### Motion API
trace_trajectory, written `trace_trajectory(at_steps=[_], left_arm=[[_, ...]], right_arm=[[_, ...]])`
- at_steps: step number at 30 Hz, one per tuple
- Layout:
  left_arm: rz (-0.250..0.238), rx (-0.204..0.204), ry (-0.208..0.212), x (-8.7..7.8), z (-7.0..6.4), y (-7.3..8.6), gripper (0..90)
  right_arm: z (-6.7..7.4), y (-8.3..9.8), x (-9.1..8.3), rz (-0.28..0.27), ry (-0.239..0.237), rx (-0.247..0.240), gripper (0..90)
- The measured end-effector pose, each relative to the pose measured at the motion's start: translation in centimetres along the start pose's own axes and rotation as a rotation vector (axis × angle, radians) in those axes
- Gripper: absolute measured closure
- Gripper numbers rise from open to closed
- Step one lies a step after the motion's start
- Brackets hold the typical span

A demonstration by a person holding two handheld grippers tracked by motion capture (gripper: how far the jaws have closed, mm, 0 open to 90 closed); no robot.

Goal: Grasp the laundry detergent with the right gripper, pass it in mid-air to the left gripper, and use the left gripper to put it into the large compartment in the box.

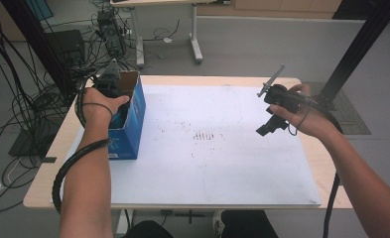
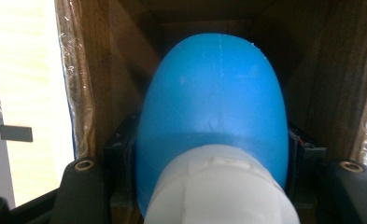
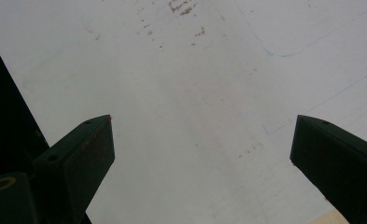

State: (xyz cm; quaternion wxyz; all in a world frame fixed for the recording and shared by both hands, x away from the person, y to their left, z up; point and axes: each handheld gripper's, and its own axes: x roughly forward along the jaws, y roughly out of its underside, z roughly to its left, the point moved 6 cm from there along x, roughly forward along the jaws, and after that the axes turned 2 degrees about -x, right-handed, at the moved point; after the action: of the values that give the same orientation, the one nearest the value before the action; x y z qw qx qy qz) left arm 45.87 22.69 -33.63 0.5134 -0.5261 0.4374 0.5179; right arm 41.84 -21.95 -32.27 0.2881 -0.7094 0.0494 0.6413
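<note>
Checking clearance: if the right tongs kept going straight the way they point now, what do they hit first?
Probably the white mat on the table. The right tongs stand open with nothing between them, and bare, lightly stained mat lies ahead. How far off it is can't be judged.

The left gripper (image 1: 109, 88) was held by the left hand (image 1: 99, 105) down inside the blue box (image 1: 133, 116), with the forearm stretched straight up along the near side of that box; its jaws were seen clamped on a blue, white-capped bottle (image 2: 212, 123). The right gripper (image 1: 272, 125) was held well to the right of the box in the right hand (image 1: 301, 116), tilted downward, its jaws spread wide with nothing between them.
</note>
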Motion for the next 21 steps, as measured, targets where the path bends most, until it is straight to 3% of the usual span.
trace_trajectory(at_steps=[21], left_arm=[[0.001,0.002,-0.003,0.01,-0.03,-0.01,36.6]], right_arm=[[0.00,0.06,0.02,0.002,-0.002,-0.002,6.3]])
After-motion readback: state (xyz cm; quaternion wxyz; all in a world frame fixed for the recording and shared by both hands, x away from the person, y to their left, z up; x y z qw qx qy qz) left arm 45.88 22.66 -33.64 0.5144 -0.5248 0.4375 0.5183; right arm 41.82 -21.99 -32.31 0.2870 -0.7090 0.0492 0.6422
